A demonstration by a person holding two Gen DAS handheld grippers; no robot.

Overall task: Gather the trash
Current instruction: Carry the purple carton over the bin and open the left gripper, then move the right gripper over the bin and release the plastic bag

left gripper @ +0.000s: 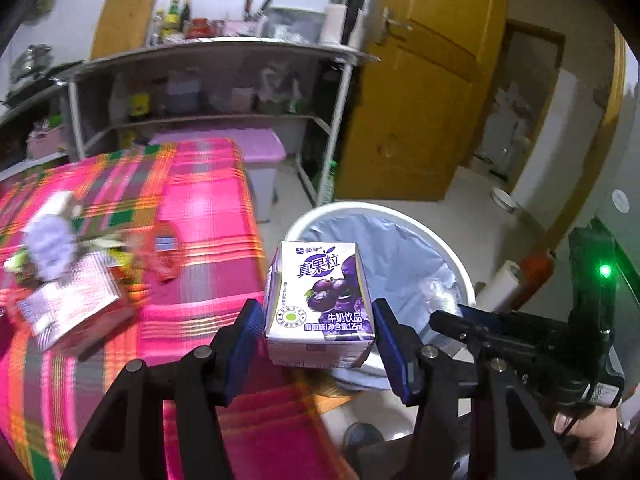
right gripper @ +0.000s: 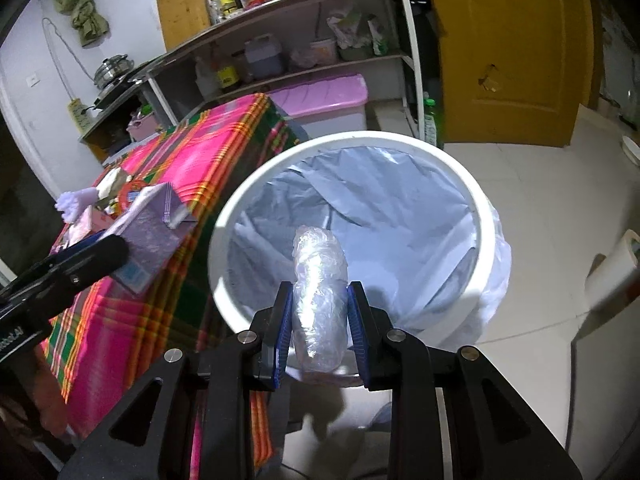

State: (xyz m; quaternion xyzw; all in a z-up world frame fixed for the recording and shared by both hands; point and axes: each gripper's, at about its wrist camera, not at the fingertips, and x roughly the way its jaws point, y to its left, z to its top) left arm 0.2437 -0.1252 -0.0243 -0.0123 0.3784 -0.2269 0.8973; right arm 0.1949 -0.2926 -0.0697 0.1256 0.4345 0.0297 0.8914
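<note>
My left gripper (left gripper: 318,320) is shut on a purple-and-white grape milk carton (left gripper: 320,300), held at the table's edge just before the white trash bin (left gripper: 456,256) lined with a grey bag. My right gripper (right gripper: 318,312) is shut on a crumpled clear plastic wrapper (right gripper: 320,300), held over the near rim of the same bin (right gripper: 476,192). The left gripper and its carton (right gripper: 154,236) show at the left in the right wrist view. The right gripper (left gripper: 468,320) shows over the bin in the left wrist view.
A table with a pink plaid cloth (left gripper: 200,208) holds more trash: a pink-white box (left gripper: 72,308), wrappers and a red packet (left gripper: 166,248). Behind stand a metal shelf (right gripper: 304,68), a pink-lidded storage box (right gripper: 332,96) and a yellow door (right gripper: 516,52). A paper roll (right gripper: 616,268) lies on the floor at right.
</note>
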